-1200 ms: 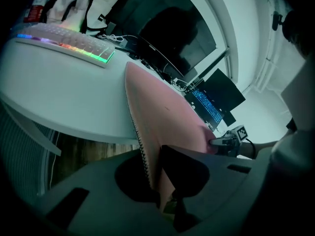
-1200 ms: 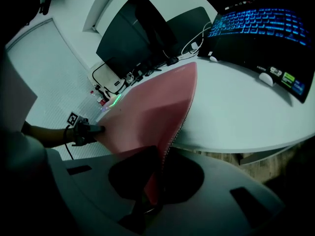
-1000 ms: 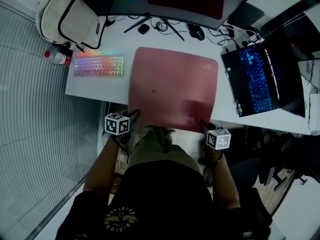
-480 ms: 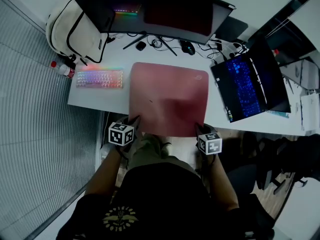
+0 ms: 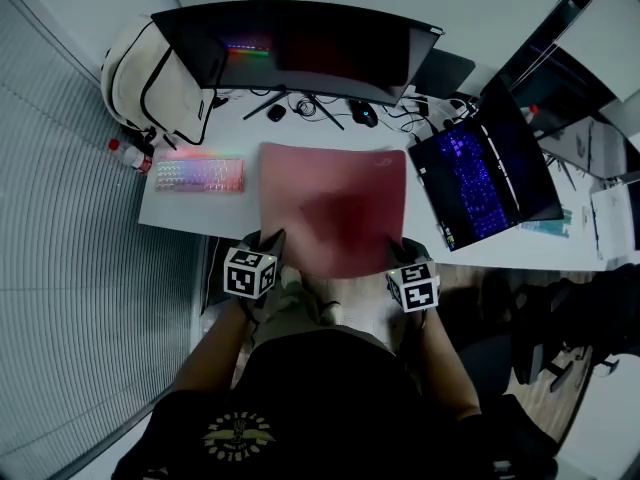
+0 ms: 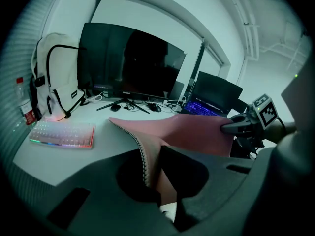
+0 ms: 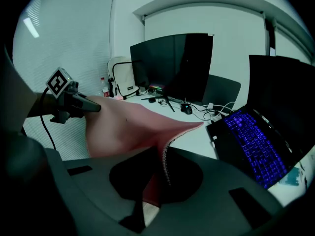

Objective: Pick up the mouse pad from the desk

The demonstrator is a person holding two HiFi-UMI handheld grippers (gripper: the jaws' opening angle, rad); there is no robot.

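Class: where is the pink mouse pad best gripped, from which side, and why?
Grip the mouse pad by its two near corners, from the front of the desk. It is a wide, thin, floppy sheet, so one pinch would probably let it sag. The left gripper and right gripper pinch there.

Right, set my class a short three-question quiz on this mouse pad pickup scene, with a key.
1. True or false: the left gripper and the right gripper are each shut on the mouse pad.
2. In the head view, what lies on the desk left of the pad? A) a mug B) a lit keyboard C) a book
3. Is the pad's near edge flat on the desk or raised off it?
Key: 1 true; 2 B; 3 raised.
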